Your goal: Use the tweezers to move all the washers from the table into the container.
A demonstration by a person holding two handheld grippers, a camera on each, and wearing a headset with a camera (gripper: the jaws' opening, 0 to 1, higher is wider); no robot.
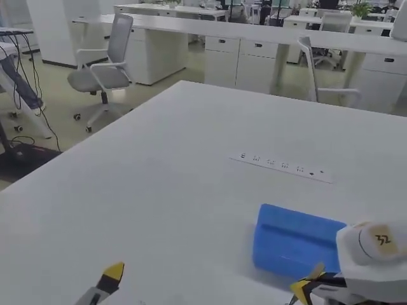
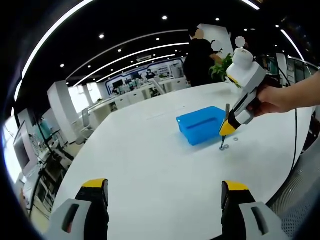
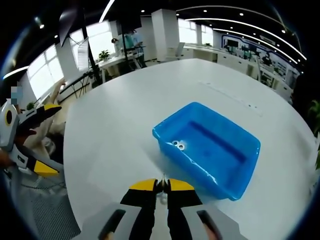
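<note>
two washers (image 3: 178,145) sit in the container (image 3: 225,156); two loose washers (image 2: 223,148) remain just beside it. right gripper (image 3: 162,186) clamps the tweezers (image 2: 222,141), left gripper (image 2: 164,185) gapes empty.

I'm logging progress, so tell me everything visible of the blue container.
The container is a bright blue, open-topped rectangular tub, seemingly plastic, with rounded corners. It sits upright and flat on the white table. Two washers lie inside, by its near wall towards one corner. The right gripper, tongs shut on tweezers, is just short of that wall, not touching it.
</note>
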